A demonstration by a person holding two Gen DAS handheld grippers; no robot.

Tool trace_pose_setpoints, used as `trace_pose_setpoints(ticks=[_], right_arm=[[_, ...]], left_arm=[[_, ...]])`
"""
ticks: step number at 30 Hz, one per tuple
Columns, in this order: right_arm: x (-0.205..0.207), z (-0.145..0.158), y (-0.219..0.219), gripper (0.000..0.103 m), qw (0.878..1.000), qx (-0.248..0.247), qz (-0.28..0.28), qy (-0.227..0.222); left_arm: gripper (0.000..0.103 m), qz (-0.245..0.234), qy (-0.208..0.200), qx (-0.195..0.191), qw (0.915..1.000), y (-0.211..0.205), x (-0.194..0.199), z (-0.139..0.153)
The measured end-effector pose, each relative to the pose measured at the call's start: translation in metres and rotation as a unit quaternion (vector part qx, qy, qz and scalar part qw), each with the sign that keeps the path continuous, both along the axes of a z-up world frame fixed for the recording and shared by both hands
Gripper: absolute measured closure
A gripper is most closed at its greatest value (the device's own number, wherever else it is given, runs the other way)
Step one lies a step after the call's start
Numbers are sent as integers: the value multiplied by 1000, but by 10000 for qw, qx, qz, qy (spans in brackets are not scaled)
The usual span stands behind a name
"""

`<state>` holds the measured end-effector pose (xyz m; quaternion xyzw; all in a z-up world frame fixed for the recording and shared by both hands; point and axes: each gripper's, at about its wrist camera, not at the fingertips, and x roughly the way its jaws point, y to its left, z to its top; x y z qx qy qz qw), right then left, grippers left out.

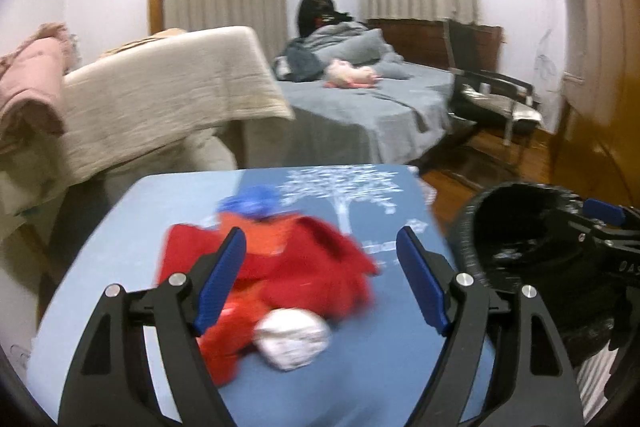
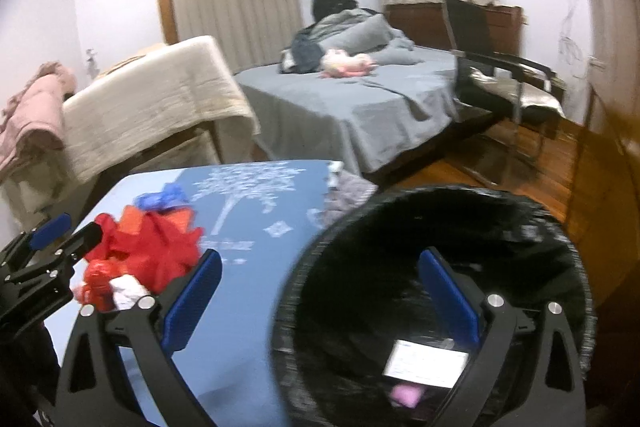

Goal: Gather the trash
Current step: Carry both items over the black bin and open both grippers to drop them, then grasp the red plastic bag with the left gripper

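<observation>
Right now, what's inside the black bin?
Inside the bin lie a white card and something pink. The dark liner and the right gripper hide the rest of the bottom.

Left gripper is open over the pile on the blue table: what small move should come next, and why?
Probably ease the left gripper forward and down onto the crumpled white paper: its jaws are open and empty, the paper lies between them, nearest the camera, in front of the red wrapper.

No legible txt; white card (image 2: 426,364) in bin (image 2: 400,211) too blurred.
</observation>
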<state>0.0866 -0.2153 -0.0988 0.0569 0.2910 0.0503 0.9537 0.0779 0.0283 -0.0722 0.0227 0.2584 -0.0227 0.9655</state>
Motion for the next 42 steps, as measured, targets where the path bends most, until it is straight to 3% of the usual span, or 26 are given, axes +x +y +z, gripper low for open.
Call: trace_pose_setpoints(ticks=[7, 10, 15, 23, 28, 32, 42], right_arm=[[6, -6, 50, 6, 9988, -89, 471, -68], [7, -10, 66, 6, 9981, -141, 601, -86], [8, -18, 83, 9, 9972, -181, 730, 14], [9, -25, 93, 13, 9958, -226, 874, 121], [11, -29, 99, 16, 9948, -255, 968, 178], [12, -30, 102, 18, 9944, -241, 1013, 201], [12, -35, 127, 22, 9909, -185, 1319, 219]], left_arm=[[28, 474, 121, 58, 9988, 47, -4, -8], [33, 528, 221, 83, 9983, 57, -5, -20], [45, 537, 441, 0, 9976, 61, -4, -38], [48, 535, 718, -39, 9960, 64, 3, -62], [68, 445, 885, -113, 9950, 65, 7, -72], [74, 460, 838, -134, 9953, 66, 5, -70], [75, 476, 470, -213, 9975, 75, -14, -38]])
